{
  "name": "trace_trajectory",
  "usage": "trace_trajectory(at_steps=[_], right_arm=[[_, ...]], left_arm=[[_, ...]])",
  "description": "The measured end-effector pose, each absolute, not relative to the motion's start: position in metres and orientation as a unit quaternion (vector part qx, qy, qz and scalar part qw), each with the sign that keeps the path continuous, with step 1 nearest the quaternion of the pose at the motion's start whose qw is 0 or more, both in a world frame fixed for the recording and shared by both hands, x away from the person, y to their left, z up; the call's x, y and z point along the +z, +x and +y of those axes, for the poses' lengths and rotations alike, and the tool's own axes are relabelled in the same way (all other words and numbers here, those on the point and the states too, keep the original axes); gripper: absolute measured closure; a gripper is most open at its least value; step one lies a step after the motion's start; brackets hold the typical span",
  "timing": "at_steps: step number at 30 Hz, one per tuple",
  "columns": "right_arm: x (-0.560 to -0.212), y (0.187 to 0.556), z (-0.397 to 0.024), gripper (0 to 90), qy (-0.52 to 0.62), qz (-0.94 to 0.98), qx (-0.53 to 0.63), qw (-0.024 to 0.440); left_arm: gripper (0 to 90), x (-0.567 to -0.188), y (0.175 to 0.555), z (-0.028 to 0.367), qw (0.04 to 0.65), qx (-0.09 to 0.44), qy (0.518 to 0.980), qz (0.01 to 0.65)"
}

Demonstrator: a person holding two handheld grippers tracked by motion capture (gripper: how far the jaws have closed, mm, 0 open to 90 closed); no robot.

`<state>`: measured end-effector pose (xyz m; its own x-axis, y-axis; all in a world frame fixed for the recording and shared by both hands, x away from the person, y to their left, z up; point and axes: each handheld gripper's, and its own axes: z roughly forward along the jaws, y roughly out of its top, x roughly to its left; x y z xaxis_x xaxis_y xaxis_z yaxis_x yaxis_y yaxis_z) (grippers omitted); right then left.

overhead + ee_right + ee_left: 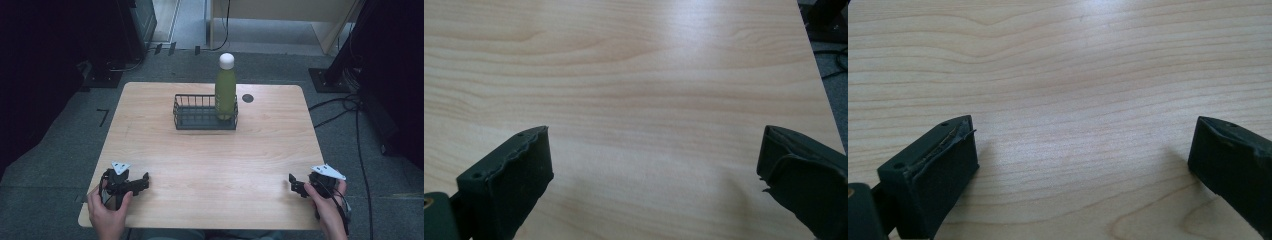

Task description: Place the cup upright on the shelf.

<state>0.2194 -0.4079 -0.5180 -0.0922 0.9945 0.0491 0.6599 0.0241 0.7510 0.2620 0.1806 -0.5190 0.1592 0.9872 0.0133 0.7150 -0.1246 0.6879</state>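
Note:
A green bottle with a white cap stands upright in the right end of a dark wire basket at the far middle of the wooden table. My left gripper rests near the front left corner, held by a hand, open and empty. At the front right edge my right gripper is also open and empty. In the left gripper view the gripper has its jaws wide apart over bare wood. The right gripper view likewise has the gripper spread over bare wood.
A small dark round grommet sits in the table to the right of the basket. Cables trail on the grey floor to the right. Dark equipment stands at both sides, and a pale wooden cabinet is behind the table.

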Motion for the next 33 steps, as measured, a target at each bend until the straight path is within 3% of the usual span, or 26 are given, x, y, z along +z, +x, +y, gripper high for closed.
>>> trace_trajectory(at_steps=[33], right_arm=[[-0.528, 0.197, -0.421, 0.0, 0.627, 0.677, 0.293, 0.252]], left_arm=[[0.0, -0.519, 0.262, 0.181, 0.278, 0.245, 0.709, 0.600]])
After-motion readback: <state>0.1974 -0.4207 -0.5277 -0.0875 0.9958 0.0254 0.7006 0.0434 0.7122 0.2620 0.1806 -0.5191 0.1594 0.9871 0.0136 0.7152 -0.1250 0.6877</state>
